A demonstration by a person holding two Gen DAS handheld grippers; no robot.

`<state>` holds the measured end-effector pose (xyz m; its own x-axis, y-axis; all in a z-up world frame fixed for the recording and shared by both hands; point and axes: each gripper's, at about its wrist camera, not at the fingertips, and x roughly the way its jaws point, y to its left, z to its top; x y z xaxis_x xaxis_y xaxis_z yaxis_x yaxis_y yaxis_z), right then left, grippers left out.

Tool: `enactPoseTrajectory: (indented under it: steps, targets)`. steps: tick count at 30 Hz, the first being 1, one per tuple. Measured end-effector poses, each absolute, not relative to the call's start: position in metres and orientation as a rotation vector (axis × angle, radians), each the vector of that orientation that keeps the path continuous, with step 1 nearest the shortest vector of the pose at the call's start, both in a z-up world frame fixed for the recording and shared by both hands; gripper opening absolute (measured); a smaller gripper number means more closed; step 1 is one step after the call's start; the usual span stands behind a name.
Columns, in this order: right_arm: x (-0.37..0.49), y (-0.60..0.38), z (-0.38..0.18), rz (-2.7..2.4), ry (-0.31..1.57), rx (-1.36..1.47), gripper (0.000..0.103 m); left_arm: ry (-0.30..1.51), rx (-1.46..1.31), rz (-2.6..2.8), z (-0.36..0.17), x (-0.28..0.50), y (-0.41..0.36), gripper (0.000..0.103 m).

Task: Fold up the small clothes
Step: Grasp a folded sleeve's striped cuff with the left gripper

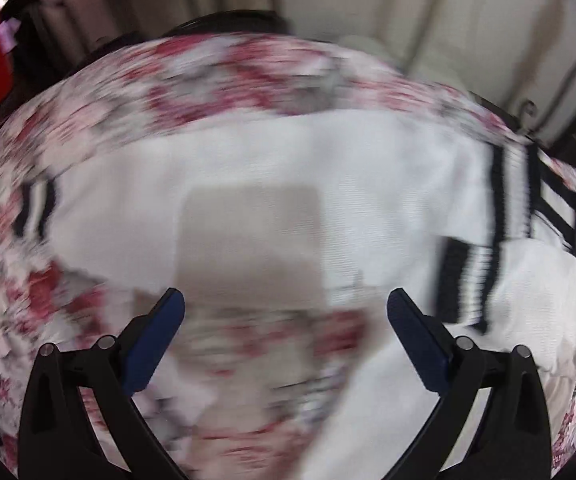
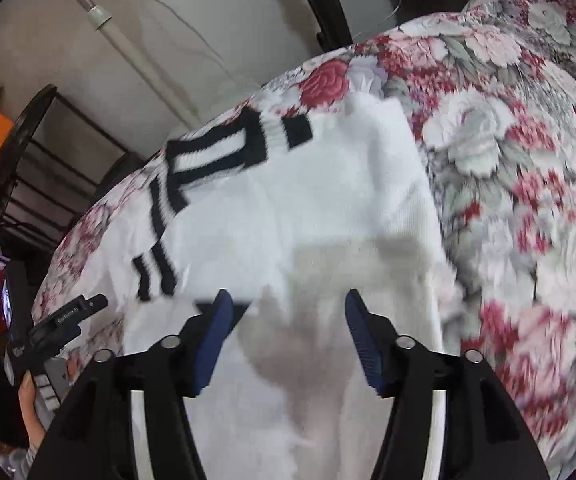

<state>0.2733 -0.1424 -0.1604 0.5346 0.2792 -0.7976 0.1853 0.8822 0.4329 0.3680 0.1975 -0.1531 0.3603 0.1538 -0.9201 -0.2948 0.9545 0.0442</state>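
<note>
1. On the floral bedcover (image 2: 527,160) lies the white knit garment (image 2: 327,208), its black-striped trim (image 2: 208,156) at far left.
2. Left gripper (image 1: 286,300) and right gripper (image 2: 286,304): jaws wide, holding nothing.
3. Risk: pinching the bedcover along with the knit would drag both.

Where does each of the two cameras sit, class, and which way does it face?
Left wrist: sits behind the open left gripper, looking down along its blue fingers at the white sweater on the flowered cloth.
Right wrist: sits behind the open right gripper, over the same sweater; the person's left hand shows at the lower left.
Shared: the sweater, its black stripes, the cloth.
</note>
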Motion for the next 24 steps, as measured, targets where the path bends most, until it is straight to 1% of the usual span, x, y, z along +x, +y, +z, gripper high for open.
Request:
enactPoseTrajectory:
  steps: [2, 4, 6, 8, 9, 13, 16, 18, 19, 20, 24]
  targets:
    - [0.262, -0.147, -0.158, 0.08, 1.031, 0.518, 0.064, 1.175, -0.188, 0.324, -0.154, 0.347, 0.233, 0.099]
    - [0.25, -0.131, -0.154, 0.1, 1.025, 0.53, 0.065, 1.173, -0.231, 0.363, -0.155, 0.33, 0.266, 0.099]
    - [0.243, -0.13, -0.147, 0.119, 1.007, 0.539, 0.068, 1.17, -0.302, 0.417, -0.16, 0.319, 0.305, 0.099]
    - [0.244, -0.121, -0.142, 0.142, 0.992, 0.545, 0.069, 1.168, -0.4, 0.458, -0.165, 0.307, 0.34, 0.098]
    - [0.245, -0.115, -0.14, 0.153, 0.988, 0.543, 0.069, 1.16, -0.496, 0.482, -0.171, 0.302, 0.364, 0.098]
    - [0.252, -0.098, -0.14, 0.196, 0.995, 0.524, 0.069, 1.068, -0.839, 0.486, -0.188, 0.296, 0.421, 0.098]
    - [0.255, -0.086, -0.143, 0.211, 1.014, 0.474, 0.069, 0.997, -0.87, 0.49, -0.18, 0.303, 0.435, 0.097]
    - [0.258, -0.083, -0.148, 0.213, 1.033, 0.466, 0.069, 0.951, -0.828, 0.478, -0.173, 0.31, 0.441, 0.087]
    - [0.259, -0.083, -0.151, 0.214, 1.044, 0.477, 0.069, 0.939, -0.807, 0.465, -0.17, 0.314, 0.442, 0.077]
    - [0.261, -0.086, -0.155, 0.216, 1.06, 0.502, 0.069, 0.936, -0.8, 0.457, -0.168, 0.314, 0.439, 0.072]
    - [0.266, -0.102, -0.165, 0.195, 1.08, 0.592, 0.069, 0.938, -0.81, 0.444, -0.177, 0.323, 0.437, 0.069]
